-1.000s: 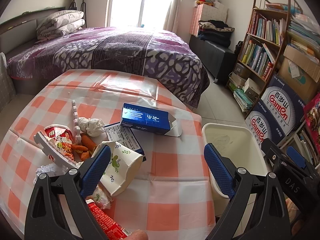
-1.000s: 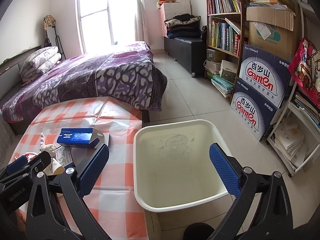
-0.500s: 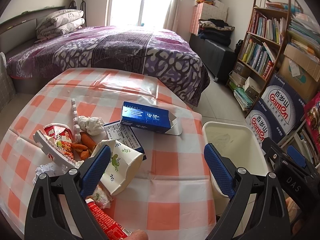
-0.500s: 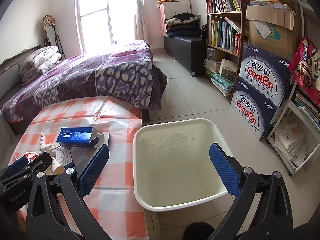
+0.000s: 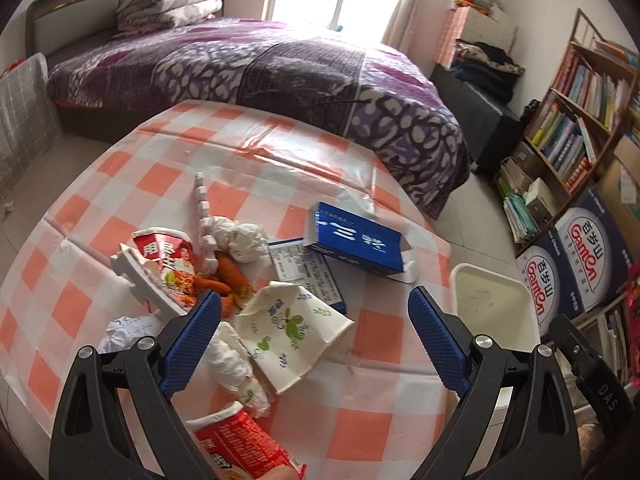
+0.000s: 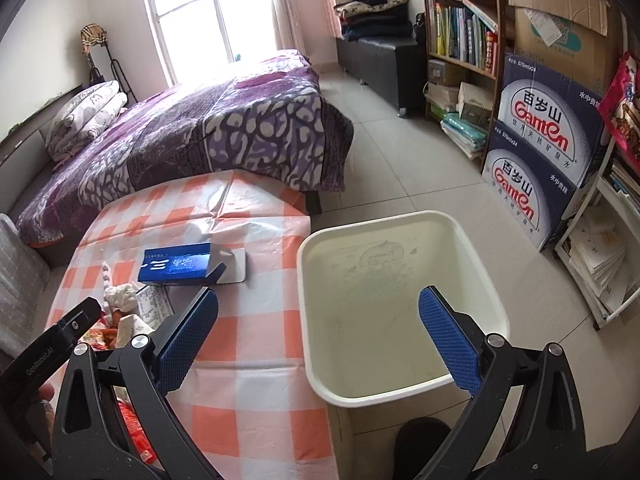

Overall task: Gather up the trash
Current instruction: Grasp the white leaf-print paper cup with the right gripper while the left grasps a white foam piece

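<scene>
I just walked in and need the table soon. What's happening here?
A person is clearing trash with two handheld grippers. The left gripper is open above the litter, over a crushed paper cup; nothing is picked up yet. The right gripper is open and empty beside the white bin, which looks empty.

Trash pile on surface: crushed paper cup (image 5: 294,330) between left jaws, red wrapper (image 5: 240,446) nearer, blue box (image 5: 358,242) flat beyond. Empty cream bin (image 6: 400,300) upright between right jaws.
</scene>
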